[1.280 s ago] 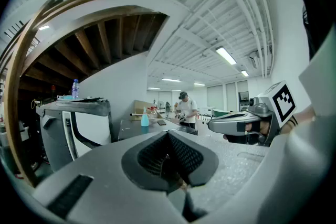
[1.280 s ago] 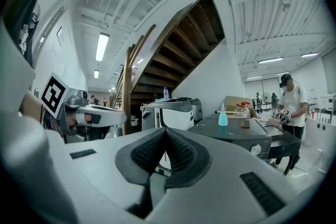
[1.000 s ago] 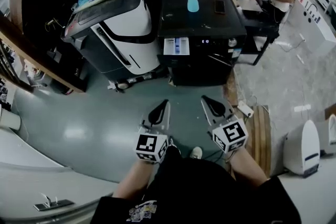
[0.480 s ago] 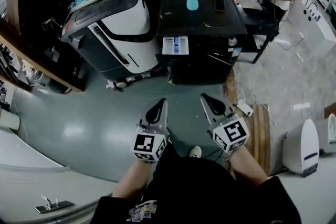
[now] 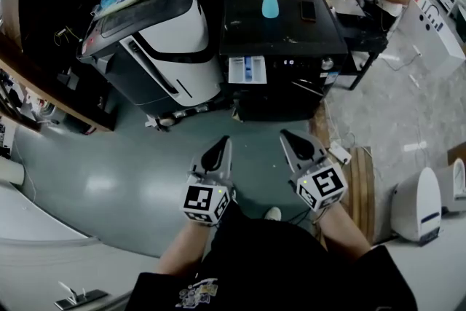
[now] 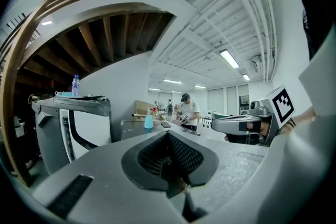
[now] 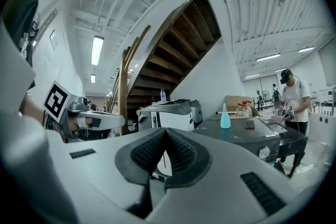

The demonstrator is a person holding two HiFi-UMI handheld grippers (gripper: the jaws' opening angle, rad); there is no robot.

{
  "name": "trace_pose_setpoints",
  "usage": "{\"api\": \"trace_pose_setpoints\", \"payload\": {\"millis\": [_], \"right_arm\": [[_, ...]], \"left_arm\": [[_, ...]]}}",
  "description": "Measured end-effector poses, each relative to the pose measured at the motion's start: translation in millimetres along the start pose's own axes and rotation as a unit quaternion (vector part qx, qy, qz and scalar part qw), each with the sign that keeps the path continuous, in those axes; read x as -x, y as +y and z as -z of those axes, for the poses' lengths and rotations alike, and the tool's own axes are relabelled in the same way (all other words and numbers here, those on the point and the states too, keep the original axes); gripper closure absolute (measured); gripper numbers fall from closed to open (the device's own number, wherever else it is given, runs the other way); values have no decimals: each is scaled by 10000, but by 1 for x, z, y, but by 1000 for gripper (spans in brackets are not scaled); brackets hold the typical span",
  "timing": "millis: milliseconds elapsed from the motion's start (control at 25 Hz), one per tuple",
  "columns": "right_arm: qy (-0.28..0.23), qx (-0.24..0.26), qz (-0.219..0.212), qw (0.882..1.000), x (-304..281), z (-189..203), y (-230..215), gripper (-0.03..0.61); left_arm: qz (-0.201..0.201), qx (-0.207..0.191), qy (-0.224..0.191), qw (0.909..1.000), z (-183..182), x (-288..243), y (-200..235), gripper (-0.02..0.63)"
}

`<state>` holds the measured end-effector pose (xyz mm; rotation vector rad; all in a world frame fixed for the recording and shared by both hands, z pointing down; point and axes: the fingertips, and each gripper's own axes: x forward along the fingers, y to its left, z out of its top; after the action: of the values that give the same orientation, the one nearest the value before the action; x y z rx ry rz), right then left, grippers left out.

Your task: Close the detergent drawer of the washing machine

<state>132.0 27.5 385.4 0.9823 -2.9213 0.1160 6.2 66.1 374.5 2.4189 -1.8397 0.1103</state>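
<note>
The detergent drawer stands pulled out at the upper left of the black washing machine's front, its white and blue compartments showing. The left gripper and right gripper hang side by side over the grey floor, well short of the machine. Both have their jaws pressed together with nothing between them.
</note>
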Motion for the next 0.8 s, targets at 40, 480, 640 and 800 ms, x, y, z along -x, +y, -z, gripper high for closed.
{"api": "trace_pose_setpoints", "payload": {"millis": [40, 480, 640, 800], "right_arm": [[20, -14, 18, 10000, -6, 0, 0, 577], [75, -25, 366, 9993, -83, -2, -1, 577], [70, -24, 566, 9984, -110, -3, -1, 574], [64, 23, 743, 9972, -137, -4, 3, 566]], "left_arm": [[11, 24, 2, 10000, 0, -3, 7, 611], [332, 134, 82, 9993, 5, -35, 88, 611], [551, 126, 90, 9984, 5, -48, 115, 611], [745, 93, 43, 9972, 3, -57, 146, 611]]}}
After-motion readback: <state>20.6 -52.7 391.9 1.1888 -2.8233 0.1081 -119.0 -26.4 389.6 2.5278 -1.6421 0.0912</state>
